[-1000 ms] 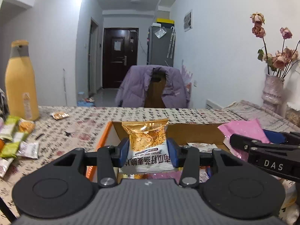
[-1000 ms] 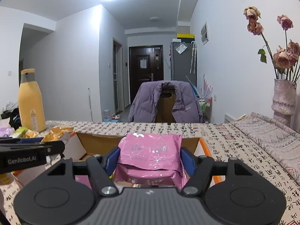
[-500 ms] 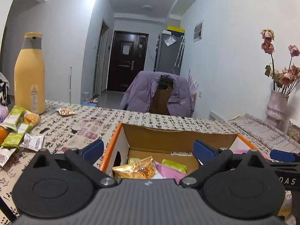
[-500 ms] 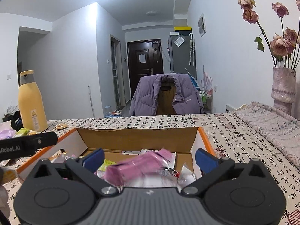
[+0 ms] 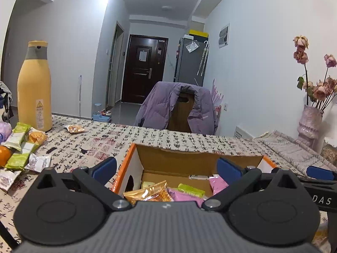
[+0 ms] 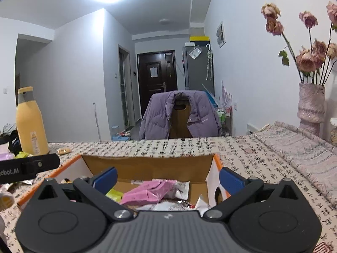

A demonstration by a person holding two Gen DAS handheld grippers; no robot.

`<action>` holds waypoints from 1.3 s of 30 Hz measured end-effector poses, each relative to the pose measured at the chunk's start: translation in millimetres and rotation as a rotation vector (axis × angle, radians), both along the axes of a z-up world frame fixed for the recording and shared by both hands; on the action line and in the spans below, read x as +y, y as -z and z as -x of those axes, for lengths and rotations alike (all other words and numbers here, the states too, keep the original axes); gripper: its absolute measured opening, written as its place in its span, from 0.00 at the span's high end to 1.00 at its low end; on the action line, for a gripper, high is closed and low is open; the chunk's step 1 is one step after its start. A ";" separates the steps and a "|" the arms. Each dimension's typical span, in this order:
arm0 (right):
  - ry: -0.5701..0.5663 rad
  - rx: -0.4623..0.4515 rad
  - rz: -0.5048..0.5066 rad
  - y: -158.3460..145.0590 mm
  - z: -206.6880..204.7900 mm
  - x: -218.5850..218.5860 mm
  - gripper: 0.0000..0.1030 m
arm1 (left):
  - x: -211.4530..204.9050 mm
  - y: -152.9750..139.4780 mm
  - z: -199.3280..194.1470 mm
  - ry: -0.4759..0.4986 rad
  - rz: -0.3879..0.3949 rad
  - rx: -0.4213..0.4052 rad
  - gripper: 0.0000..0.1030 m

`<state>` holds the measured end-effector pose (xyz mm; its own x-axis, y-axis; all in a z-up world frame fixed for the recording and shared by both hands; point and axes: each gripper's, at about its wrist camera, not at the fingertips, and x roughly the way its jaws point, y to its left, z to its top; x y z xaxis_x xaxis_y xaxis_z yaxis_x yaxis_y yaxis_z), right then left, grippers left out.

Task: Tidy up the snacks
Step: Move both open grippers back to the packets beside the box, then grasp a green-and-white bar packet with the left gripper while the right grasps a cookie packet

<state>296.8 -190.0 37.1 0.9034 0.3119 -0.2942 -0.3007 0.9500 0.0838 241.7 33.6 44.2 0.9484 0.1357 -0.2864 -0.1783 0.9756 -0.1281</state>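
Observation:
An open cardboard box with orange edges (image 5: 198, 158) (image 6: 147, 164) sits on the patterned table. Inside lie a gold snack packet (image 5: 147, 194), a pink packet (image 6: 147, 193) (image 5: 218, 184), green packets (image 5: 190, 189) and others. My left gripper (image 5: 166, 167) is open and empty over the box's left part. My right gripper (image 6: 167, 178) is open and empty over the box's right part. Several loose snack packets (image 5: 21, 145) lie on the table at the left.
A tall yellow bottle (image 5: 34, 88) stands at the far left, with an orange (image 5: 4, 152) near it. A small packet (image 5: 74, 129) lies farther back. A vase of dried roses (image 6: 311, 103) stands at the right. A chair with a purple jacket (image 5: 179, 107) is behind the table.
Both grippers opened. The left let go of the gold packet and the right let go of the pink packet; both packets now lie in the box. Both grippers rose slightly.

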 end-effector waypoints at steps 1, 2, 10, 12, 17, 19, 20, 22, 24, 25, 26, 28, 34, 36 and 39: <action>0.001 -0.008 0.003 -3.8 4.3 -0.5 0.00 | -1.1 -3.3 3.2 0.001 -0.003 -0.002 0.00; 0.002 -0.011 0.006 -6.8 8.8 -0.8 0.00 | -2.4 -5.7 5.8 0.002 -0.006 -0.002 0.00; 0.002 -0.004 0.010 -16.6 39.0 -15.4 0.00 | -13.8 -11.7 32.6 0.018 -0.020 0.013 0.00; 0.002 0.001 0.017 -15.4 47.0 -19.3 0.00 | -17.1 -11.0 40.0 0.019 -0.024 0.024 0.00; -0.003 0.021 0.042 -6.5 69.9 -29.5 0.00 | -25.7 -4.3 58.3 0.026 -0.033 0.058 0.00; -0.007 0.033 0.048 -2.3 78.3 -33.0 0.00 | -28.9 -0.8 65.7 0.025 -0.036 0.075 0.00; -0.008 0.040 0.053 0.6 83.1 -35.2 0.00 | -30.3 0.9 68.7 0.025 -0.037 0.083 0.00; -0.011 0.052 0.058 4.4 91.0 -38.6 0.00 | -33.3 5.4 76.1 0.034 -0.036 0.101 0.00; -0.015 0.069 0.061 9.9 99.4 -42.2 0.00 | -35.9 9.9 83.0 0.043 -0.039 0.120 0.00; -0.016 0.078 0.062 12.5 103.2 -43.6 0.00 | -37.8 12.3 86.3 0.048 -0.040 0.130 0.00; -0.017 0.088 0.065 15.9 107.6 -45.4 0.00 | -39.4 14.6 89.6 0.053 -0.039 0.140 0.00; -0.018 0.102 0.074 21.5 115.2 -47.8 0.00 | -41.9 19.6 96.3 0.063 -0.030 0.160 0.00; -0.017 0.146 0.091 39.9 136.5 -56.3 0.00 | -49.9 35.4 110.7 0.088 -0.020 0.226 0.00; -0.017 0.159 0.095 45.6 141.8 -58.7 0.00 | -53.9 41.4 114.1 0.095 -0.017 0.253 0.00; -0.016 0.179 0.093 52.9 147.6 -62.1 0.00 | -59.7 50.4 118.7 0.111 -0.019 0.287 0.00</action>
<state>149.2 -252.1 -15.8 0.8296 0.2894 -0.4775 -0.3036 0.9515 0.0492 123.0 -26.1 -6.3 0.8387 0.0435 -0.5429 -0.0967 0.9929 -0.0697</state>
